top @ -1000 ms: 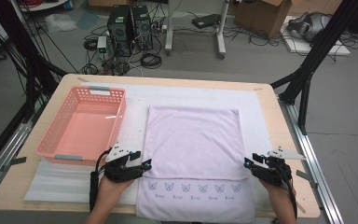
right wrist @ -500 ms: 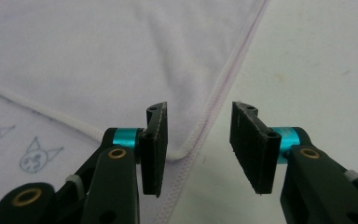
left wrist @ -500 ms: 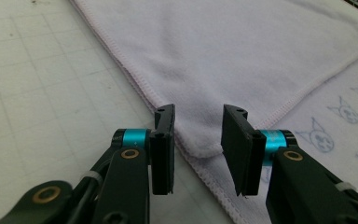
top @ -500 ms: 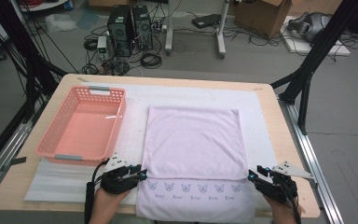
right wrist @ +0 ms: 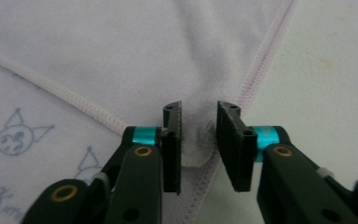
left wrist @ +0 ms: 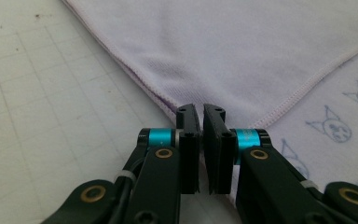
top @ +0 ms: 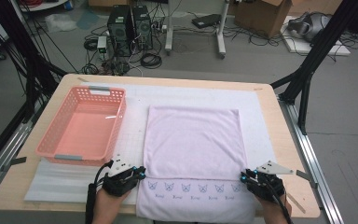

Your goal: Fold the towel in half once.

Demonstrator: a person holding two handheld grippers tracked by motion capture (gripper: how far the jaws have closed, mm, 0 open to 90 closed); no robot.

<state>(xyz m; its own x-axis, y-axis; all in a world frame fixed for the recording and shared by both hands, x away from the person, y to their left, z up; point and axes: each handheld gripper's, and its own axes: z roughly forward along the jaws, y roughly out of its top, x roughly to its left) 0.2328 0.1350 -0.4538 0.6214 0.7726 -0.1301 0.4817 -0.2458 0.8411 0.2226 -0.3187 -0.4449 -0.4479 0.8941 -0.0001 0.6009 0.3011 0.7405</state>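
- A pale lilac, soft-knit towel [top: 193,142] lies flat on a white gridded mat [top: 135,130] on the light wooden table [top: 286,140]. Its upper layer is folded back, leaving a near strip printed with small blue cat faces [top: 192,187]; the edges carry a stitched hem.
- A coral-pink plastic basket [top: 81,126] with perforated walls and grey handles stands on the mat, just left of the towel.
- The left hand-held gripper [left wrist: 201,116], black with teal rings, sits at the folded layer's near left corner. Its jaws have just been closing and now stand almost together, pinching the thin cloth corner.
- The right hand-held gripper [right wrist: 199,126] sits at the near right corner. Its jaws have just been closing too; a bunched tuft of towel sits between them, touching both pads.
- In the high view both grippers, left [top: 140,176] and right [top: 248,177], lie lower toward the table's near edge than a second ago, when they rested beside the towel's side edges with wider jaws.
- The towel and the basket have kept their places.
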